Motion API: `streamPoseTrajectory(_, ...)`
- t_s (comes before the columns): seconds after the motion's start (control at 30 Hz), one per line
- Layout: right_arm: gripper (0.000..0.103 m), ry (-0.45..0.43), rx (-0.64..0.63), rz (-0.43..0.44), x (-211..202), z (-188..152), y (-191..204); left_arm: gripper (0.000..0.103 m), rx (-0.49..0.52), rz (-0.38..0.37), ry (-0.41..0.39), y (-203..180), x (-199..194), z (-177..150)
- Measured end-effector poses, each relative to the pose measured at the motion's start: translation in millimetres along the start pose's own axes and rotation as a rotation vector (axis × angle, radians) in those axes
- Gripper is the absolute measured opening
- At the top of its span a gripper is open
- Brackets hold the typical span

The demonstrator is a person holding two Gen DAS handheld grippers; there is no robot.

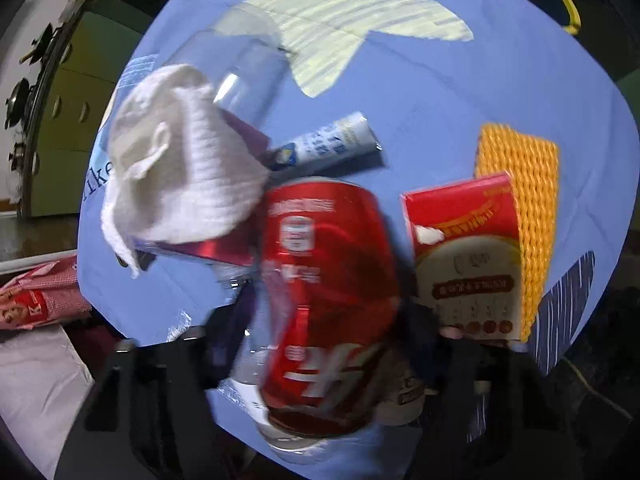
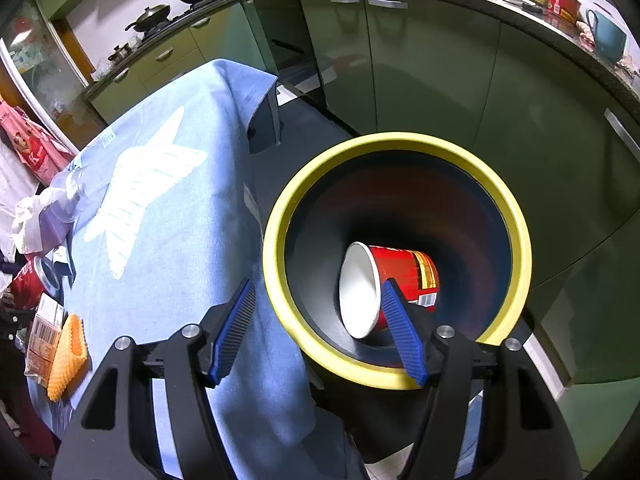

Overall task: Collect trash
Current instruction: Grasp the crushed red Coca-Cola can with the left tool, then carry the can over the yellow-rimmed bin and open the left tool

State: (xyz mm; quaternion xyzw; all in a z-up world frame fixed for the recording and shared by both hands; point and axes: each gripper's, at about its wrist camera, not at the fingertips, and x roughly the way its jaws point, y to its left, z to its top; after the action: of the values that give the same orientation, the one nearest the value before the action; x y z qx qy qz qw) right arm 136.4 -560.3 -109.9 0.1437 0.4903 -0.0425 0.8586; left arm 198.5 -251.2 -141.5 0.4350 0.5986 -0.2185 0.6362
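In the left wrist view my left gripper (image 1: 324,320) is closed around a dented red soda can (image 1: 324,292), held just above the blue tablecloth (image 1: 440,92). Around it lie a crumpled white cloth (image 1: 176,168), a clear plastic cup (image 1: 240,68), a white-and-blue tube (image 1: 324,148), a red carton (image 1: 468,256) and an orange foam net (image 1: 524,200). In the right wrist view my right gripper (image 2: 316,292) is open and empty above the yellow-rimmed bin (image 2: 276,216). A red paper cup (image 2: 384,284) lies on its side inside the bin.
The blue-clothed table (image 2: 168,216) stands left of the bin, with the trash pile at its near left edge. Green kitchen cabinets (image 2: 432,72) stand behind the bin. A red checked bag (image 1: 36,300) lies beside the table.
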Motion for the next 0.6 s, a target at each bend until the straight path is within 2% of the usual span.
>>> streamPoseTrajectory(0.07,0.062,-0.002,0.001,0.000,1,0,0,0.057,0.020,0.034,-0.001,-5,-3,-3)
streamPoseTrajectory(0.2,0.062,-0.003,0.001,0.003,1,0,1,0.054,0.009,0.029,-0.020,-11,-12,0)
streamPoseTrajectory(0.3,0.062,-0.007,-0.003,0.009,1,0,3,0.054,-0.004,0.028,-0.051,1,-26,-23)
streamPoseTrajectory(0.4,0.062,-0.012,-0.009,0.018,-1,-1,6,0.054,-0.011,0.020,-0.077,19,-34,-32)
streamPoseTrajectory(0.6,0.062,-0.026,-0.015,0.027,-9,-2,8,0.054,-0.027,0.021,-0.133,31,-57,-43)
